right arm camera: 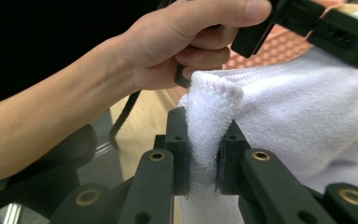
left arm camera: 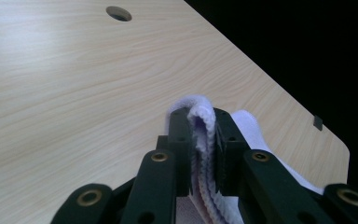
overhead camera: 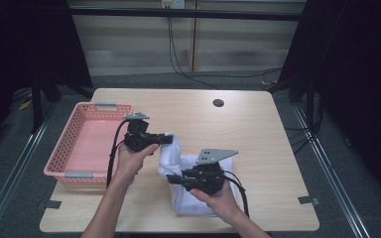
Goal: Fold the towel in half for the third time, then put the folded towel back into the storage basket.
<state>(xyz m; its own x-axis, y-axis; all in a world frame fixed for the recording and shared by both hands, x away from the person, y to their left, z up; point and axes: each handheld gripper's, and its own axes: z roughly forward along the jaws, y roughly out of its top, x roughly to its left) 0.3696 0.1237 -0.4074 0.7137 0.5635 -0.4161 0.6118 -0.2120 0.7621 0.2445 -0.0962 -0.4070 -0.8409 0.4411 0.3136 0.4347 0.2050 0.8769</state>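
Two bare forearms, no sleeves. Black left gripper [overhead camera: 164, 140] and black right gripper [overhead camera: 172, 179], each topped with a grey three-cornered plate and trailing a black cable. Brass-coloured rivets along the black jaw links.

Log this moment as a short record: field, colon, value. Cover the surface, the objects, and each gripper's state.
surface: light wooden table with a round hole near the far edge
cloth: white towel, bunched between the two grippers
container: pink basket at the table's left side, nothing seen inside
left gripper: shut on a fold of the towel
right gripper: shut on another fold
left hand: wrapped around its gripper's handle
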